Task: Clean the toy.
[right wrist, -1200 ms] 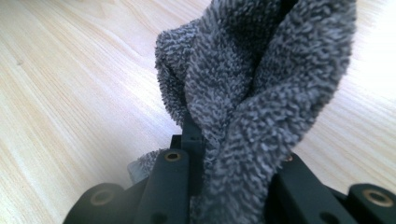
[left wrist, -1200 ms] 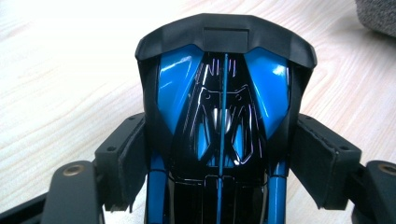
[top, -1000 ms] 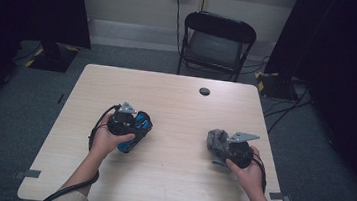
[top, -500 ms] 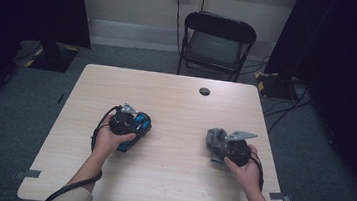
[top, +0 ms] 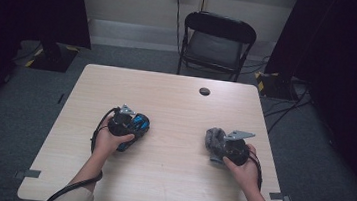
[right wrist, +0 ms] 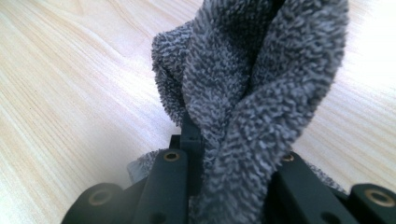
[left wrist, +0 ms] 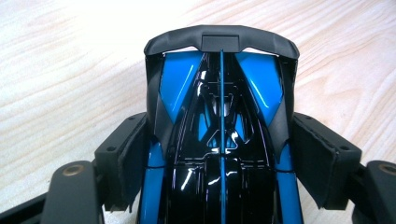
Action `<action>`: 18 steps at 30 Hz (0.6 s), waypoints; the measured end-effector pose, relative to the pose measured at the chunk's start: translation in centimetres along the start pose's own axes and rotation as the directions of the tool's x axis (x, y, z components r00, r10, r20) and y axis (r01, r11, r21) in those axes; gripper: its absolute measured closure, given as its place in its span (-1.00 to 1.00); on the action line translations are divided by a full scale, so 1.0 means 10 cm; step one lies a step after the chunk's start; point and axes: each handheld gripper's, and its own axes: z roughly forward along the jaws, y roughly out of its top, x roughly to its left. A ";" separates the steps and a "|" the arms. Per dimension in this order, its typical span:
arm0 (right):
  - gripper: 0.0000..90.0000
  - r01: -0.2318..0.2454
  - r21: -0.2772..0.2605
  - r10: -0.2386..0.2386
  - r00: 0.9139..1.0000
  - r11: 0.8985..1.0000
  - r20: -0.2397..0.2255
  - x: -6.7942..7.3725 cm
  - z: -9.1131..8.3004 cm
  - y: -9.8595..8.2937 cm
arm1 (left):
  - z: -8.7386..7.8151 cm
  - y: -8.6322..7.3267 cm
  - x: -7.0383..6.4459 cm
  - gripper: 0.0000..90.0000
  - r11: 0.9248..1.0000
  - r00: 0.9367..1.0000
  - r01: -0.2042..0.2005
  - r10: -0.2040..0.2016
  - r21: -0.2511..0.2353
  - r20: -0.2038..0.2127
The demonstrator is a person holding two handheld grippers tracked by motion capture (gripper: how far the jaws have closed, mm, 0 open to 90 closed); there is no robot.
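Left claw is clenched on a blue and black toy car, its pads pressed against the car's two flanks, so the toy sits steady with its glossy top turned up and open to reach. In the high view the car sits low at the desk's left half. Right claw grasps a grey cloth, bunched and rising between its jaws, which leaves a soft wad free at the front, probably for wiping the car. Seen from above, the cloth is well apart from the car, at the right half.
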 end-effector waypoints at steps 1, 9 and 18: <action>0.70 0.001 0.002 -0.001 1.000 1.000 0.002 0.00 0.00 0.00 | 0.00 0.00 0.00 -0.44 1.000 1.000 0.002 -0.002 0.000 0.002; 0.69 0.007 0.004 -0.007 1.000 1.000 0.006 0.01 0.01 0.00 | 0.03 -0.03 0.01 -0.44 1.000 1.000 0.017 -0.017 0.000 0.001; 0.69 0.007 0.002 -0.007 1.000 1.000 0.005 -0.01 0.04 0.01 | 0.07 -0.05 0.00 -0.44 1.000 1.000 0.017 -0.017 -0.001 -0.007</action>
